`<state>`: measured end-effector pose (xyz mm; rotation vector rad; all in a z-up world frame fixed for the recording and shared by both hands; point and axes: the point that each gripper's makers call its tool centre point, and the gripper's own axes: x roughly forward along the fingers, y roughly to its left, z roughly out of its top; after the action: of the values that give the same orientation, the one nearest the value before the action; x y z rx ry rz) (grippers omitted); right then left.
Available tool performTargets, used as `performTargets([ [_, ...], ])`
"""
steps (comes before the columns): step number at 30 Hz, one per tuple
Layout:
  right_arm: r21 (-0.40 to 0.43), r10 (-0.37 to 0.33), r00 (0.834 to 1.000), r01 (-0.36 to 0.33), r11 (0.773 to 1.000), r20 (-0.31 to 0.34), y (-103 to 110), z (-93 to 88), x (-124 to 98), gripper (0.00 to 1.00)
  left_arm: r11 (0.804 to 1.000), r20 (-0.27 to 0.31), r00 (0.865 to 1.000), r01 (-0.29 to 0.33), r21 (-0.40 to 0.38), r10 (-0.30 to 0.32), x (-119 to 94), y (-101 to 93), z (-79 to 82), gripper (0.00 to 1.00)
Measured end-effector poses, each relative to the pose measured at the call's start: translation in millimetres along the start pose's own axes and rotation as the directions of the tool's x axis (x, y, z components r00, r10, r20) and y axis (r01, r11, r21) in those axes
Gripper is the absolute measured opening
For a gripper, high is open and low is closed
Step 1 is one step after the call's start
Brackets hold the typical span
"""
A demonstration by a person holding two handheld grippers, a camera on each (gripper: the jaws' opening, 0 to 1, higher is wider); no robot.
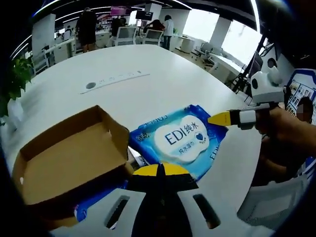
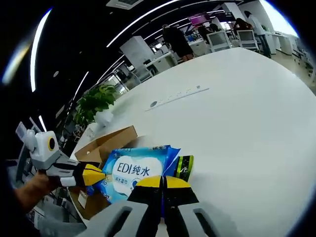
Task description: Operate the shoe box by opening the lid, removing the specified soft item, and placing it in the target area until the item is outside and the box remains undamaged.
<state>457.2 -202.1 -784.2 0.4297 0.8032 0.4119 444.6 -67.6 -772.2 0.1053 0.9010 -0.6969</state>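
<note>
Wipes pack: a blue soft pack [image 1: 182, 140] printed "EDI" lies flat on the white table [image 1: 148, 64], outside the box and just beside its open side.
Shoe box: the brown cardboard box [image 1: 64, 158] sits open on the table, its bare inside showing, walls standing.
Left claw: its yellow-tipped jaws [image 1: 159, 170] are pressed together with no gap, right at the near edge of the pack; whether they pinch that edge I cannot tell.
Right claw: in its own view the jaws [image 2: 163, 182] meet tip to tip, low at the pack's near edge [image 2: 136, 170].
Beside the pack: a small green and black packet [image 2: 183, 167].
Far side: a grey power strip [image 2: 177, 96], a potted plant [image 2: 94, 103].
</note>
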Motion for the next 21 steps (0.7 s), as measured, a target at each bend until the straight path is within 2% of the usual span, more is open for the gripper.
performTargets([
  [6,0.008,-0.006,1.0,0.006,1.0,-0.001,-6.0,-2.0,1.2,0.0,0.999,-0.019,1.0,-0.014,0.049,0.015,4.4,-2.1,-0.5,0.0],
  [11,0.005,-0.012,1.0,0.012,1.0,0.002,-10.8,-3.5,3.7,0.0,0.991,-0.036,0.999,-0.033,0.133,0.038,10.5,-3.6,-1.9,0.0],
  [16,-0.005,-0.018,1.0,0.018,1.0,-0.003,-14.8,-6.2,8.7,0.0,0.982,-0.056,0.997,-0.045,0.184,0.056,16.4,-3.2,-4.0,0.0],
  [21,-0.008,-0.023,1.0,0.023,1.0,-0.009,-17.5,-9.7,14.5,0.0,0.977,-0.077,0.995,-0.048,0.21,0.065,19.5,-2.0,-5.7,0.0],
])
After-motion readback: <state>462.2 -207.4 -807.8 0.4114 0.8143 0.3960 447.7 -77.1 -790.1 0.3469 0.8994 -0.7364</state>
